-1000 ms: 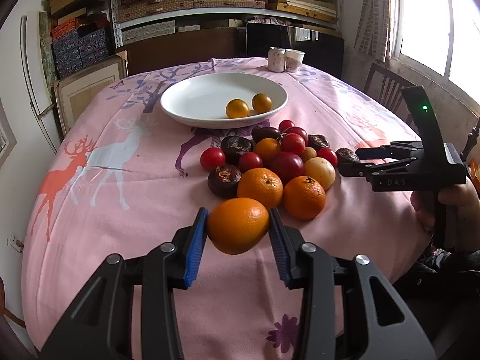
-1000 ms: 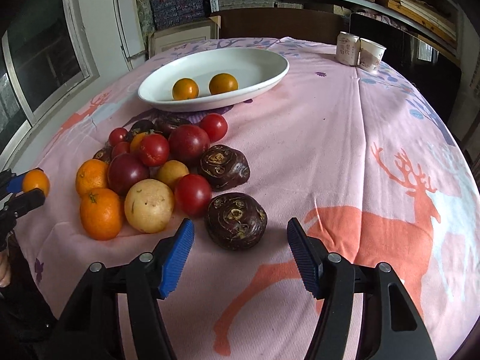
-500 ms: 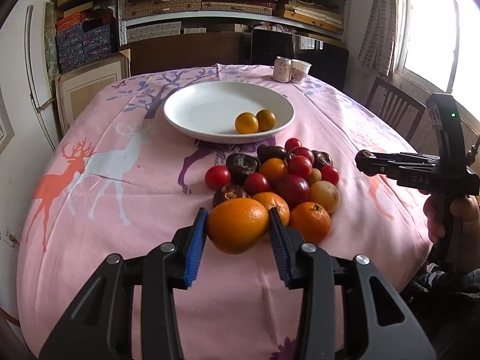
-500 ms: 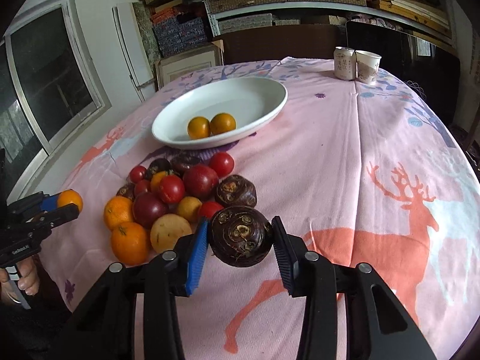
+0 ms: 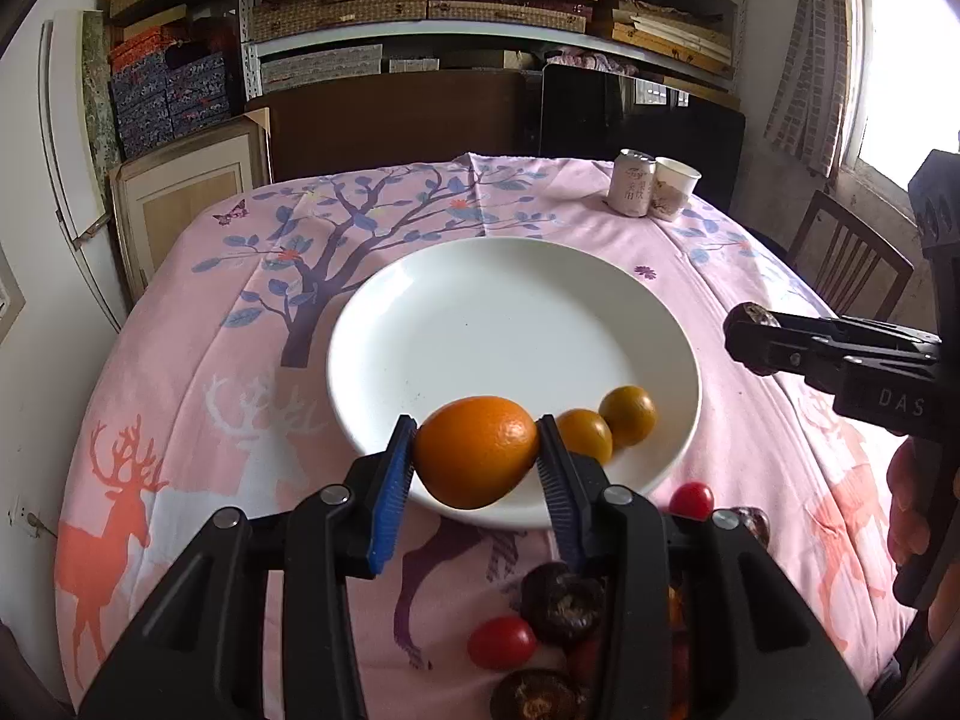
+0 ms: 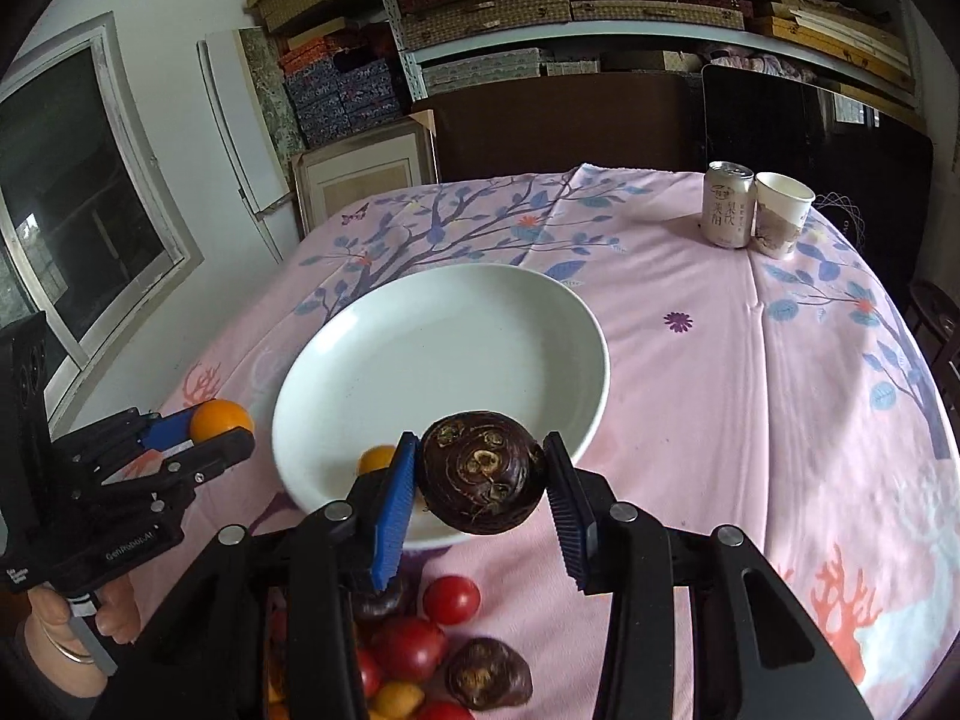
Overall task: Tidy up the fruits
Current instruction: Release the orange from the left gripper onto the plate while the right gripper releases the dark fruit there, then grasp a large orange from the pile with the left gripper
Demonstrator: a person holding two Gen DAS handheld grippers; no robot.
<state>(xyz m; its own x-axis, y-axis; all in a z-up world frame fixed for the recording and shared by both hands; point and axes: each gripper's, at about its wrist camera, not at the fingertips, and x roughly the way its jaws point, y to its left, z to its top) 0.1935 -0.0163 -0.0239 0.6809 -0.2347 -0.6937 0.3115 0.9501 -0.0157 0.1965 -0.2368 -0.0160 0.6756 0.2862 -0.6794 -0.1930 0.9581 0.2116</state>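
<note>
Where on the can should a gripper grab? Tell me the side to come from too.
Grip the can across its mid-wall: it stands upright, a plain cylinder. Probably come in level from its left, with one finger on the near wall and one on the far wall, since the cup stands close at its right.

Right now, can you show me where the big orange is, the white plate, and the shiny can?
orange (image 5: pixel 475 450), left wrist view, middle of its peel between the blue pads.
white plate (image 5: pixel 480 324), left wrist view, bare centre of the dish.
can (image 6: pixel 728 204), right wrist view, its printed side.
</note>
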